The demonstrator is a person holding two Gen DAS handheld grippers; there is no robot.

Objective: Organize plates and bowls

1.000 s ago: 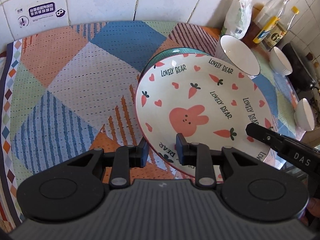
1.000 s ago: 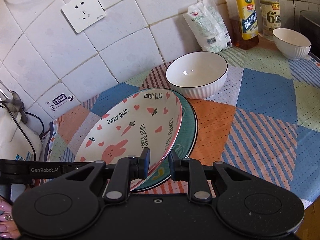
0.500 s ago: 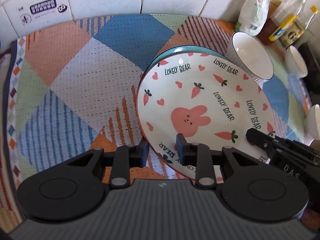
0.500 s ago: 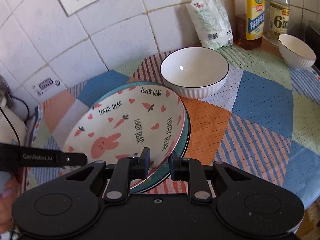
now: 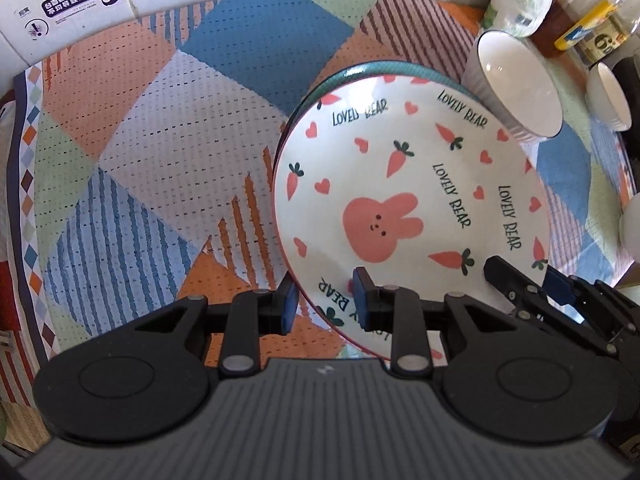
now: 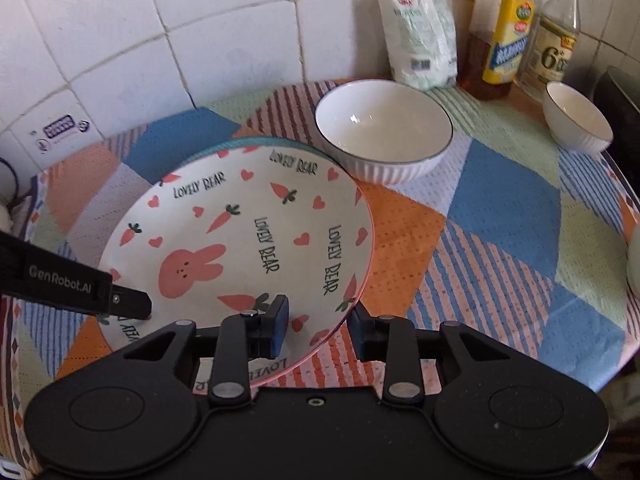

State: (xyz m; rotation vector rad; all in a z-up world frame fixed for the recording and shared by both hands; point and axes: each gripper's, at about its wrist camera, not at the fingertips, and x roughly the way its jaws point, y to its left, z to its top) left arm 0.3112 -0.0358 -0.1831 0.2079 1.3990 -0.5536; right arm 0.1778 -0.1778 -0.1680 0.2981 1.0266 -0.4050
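Observation:
A white bunny plate [image 5: 404,208] printed "LOVELY BEAR" rests on a teal plate [image 5: 384,70] whose rim shows behind it. My left gripper [image 5: 324,304] is open, its jaws straddling the bunny plate's near left rim. My right gripper [image 6: 318,328] is open too, its jaws either side of the near right rim of the bunny plate [image 6: 248,240]. A big white ribbed bowl [image 6: 384,140] stands just behind the plates. A small white bowl [image 6: 576,124] sits at the far right.
A patchwork cloth [image 6: 500,220] covers the round table. A white bag [image 6: 424,36] and two bottles [image 6: 500,28] stand against the tiled wall. Another white bowl [image 5: 630,228] peeks in at the right table edge. A dark appliance [image 6: 620,92] stands far right.
Both grippers have widened their jaws and let go of the bunny plate's rim. The plate has come down from tilted to lying flat on the teal plate.

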